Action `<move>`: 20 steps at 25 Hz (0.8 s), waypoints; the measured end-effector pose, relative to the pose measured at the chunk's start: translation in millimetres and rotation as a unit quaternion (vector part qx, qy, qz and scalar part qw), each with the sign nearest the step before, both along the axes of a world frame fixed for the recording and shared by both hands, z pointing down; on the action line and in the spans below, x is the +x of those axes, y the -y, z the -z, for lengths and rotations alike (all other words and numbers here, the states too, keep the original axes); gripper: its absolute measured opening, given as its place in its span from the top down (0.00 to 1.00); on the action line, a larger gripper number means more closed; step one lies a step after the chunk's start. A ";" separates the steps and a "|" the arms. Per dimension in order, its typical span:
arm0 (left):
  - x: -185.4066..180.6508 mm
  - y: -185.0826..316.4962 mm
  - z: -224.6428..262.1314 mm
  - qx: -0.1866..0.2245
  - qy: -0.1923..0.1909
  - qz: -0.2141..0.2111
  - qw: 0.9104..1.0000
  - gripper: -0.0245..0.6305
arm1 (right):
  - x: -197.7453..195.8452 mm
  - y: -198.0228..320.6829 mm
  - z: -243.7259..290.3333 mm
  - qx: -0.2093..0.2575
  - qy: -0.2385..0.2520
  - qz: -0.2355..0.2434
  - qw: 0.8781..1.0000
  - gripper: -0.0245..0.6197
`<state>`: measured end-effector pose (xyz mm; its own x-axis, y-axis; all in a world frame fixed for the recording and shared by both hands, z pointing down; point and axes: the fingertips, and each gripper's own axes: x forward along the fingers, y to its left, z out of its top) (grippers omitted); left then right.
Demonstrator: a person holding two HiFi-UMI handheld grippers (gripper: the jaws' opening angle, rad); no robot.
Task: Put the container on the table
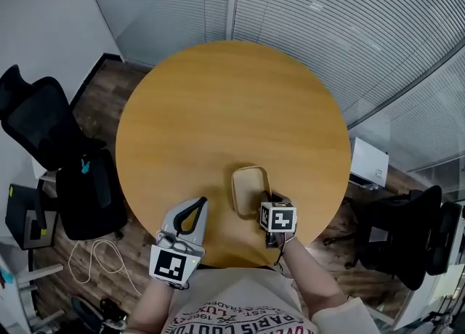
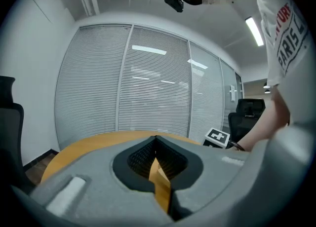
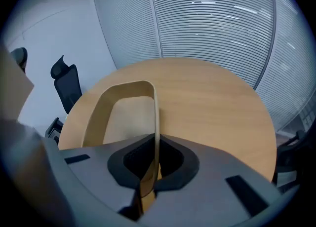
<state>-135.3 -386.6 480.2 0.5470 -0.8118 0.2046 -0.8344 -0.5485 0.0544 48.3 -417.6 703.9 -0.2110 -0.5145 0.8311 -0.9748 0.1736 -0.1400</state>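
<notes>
"So where is the container (image 1: 249, 189) right now?"

"Over the bench (image 1: 232, 100), close to the bench's near edge where the person stands and a little right of its middle. It's tan and shallow with rounded corners, open side up. I can't tell from here whether its bottom touches the wood."

"What has hold of it?"

"The right tongs (image 3: 156, 144). They are clamped tight on the container's right-hand wall, with the thin rim pinched between the two pads. They point steeply down at the bench, and their marker cube (image 1: 277, 218) sits just inside the bench's near edge."

"And the left tongs (image 1: 201, 201)?"

"Closed as well, tips meeting, with nothing in them. Only bench wood shows through the gap behind the tips. They hang at the bench's near edge, left of the container and apart from it."

"Anything around the bench?"

"A black office chair (image 1: 43, 125) stands off its left side and a second chair (image 1: 407, 231) off its right. A white cable (image 1: 94, 260) lies on the floor. Slatted blinds (image 1: 327, 20) run beyond the bench's far side."
</notes>
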 end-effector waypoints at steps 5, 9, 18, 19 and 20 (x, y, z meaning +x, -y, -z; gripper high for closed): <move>-16.7 0.3 -12.8 -0.018 0.000 0.000 1.000 0.95 | -5.0 -6.0 -24.6 -0.035 -0.003 -0.023 0.999 0.95; -27.1 2.5 -19.4 -0.024 -0.003 0.002 1.000 0.95 | -8.3 -4.9 -30.3 -0.051 -0.015 -0.037 0.998 0.95; -37.2 7.5 -26.2 -0.033 0.011 0.000 0.999 0.95 | -10.7 0.0 -41.9 -0.069 -0.033 -0.053 0.996 0.95; -38.1 7.9 -26.3 -0.033 0.012 0.001 0.999 0.95 | -10.9 0.2 -41.6 -0.069 -0.036 -0.052 0.996 0.94; -39.1 8.0 -26.6 -0.033 0.012 0.002 0.999 0.95 | -11.0 0.2 -41.2 -0.067 -0.041 -0.050 0.996 0.94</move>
